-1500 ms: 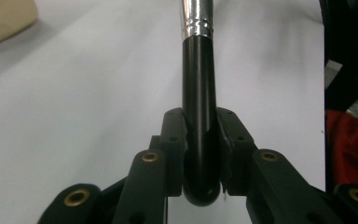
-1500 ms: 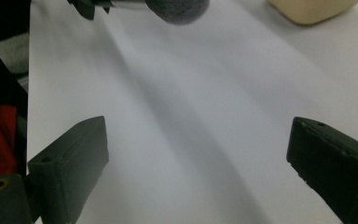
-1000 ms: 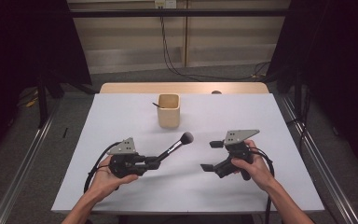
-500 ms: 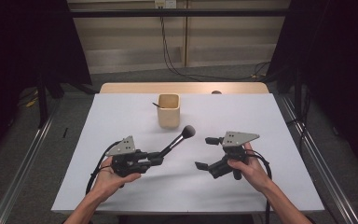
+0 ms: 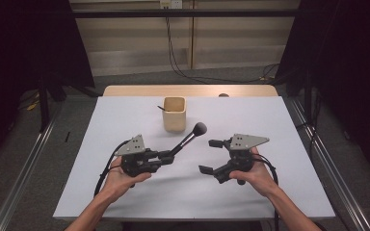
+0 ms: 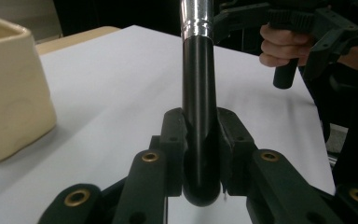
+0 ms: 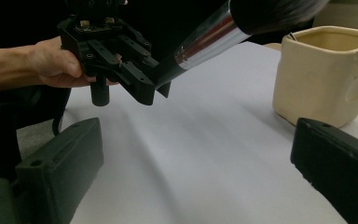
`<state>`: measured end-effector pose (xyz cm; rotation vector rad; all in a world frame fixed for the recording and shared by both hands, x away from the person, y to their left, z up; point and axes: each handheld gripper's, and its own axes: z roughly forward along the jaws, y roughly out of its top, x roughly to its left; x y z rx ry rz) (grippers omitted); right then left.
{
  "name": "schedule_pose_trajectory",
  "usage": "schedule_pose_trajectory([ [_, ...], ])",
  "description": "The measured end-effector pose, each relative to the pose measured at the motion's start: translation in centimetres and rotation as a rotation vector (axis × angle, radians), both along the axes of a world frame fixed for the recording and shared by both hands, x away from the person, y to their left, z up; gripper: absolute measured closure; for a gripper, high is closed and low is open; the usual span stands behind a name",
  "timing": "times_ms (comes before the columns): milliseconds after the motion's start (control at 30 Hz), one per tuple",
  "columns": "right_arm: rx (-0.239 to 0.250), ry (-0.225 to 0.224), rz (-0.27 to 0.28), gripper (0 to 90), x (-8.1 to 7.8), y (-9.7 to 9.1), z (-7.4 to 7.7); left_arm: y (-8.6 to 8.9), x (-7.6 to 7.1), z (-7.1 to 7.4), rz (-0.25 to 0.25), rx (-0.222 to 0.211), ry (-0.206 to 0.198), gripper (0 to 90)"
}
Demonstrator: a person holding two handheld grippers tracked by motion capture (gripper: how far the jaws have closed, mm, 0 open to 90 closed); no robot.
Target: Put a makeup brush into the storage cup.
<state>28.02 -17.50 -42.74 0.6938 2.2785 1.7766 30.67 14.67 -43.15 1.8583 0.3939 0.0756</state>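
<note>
A cream-coloured square cup (image 5: 174,114) stands on a white table (image 5: 270,192) with a light wood far edge. A makeup brush (image 5: 188,139) has a black handle, a shiny silver collar and dark grey bristles. Both grippers, left (image 5: 166,156) and right (image 5: 211,156), are black with grey top plates.

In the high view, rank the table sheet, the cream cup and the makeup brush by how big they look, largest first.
1. Table sheet, by far the largest.
2. Makeup brush, held in the left gripper: longer than the cup but much thinner.
3. Cream cup.
Brush versus cup is close, and the brush is raised toward the camera, so that order is unsure.
</note>
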Motion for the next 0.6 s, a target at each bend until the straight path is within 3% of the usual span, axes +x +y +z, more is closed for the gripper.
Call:
schedule_pose_trajectory([
  [367, 0.040, 0.005, -0.017, 4.3, 0.5, 0.3, 0.1, -1.2, 0.1, -0.2, -0.009, -0.018, -0.010, 74.6],
  [600, 0.062, 0.018, -0.011, 10.5, 0.7, 0.8, 0.4, -1.5, -0.3, -0.3, -0.014, -0.024, -0.022, 74.6],
])
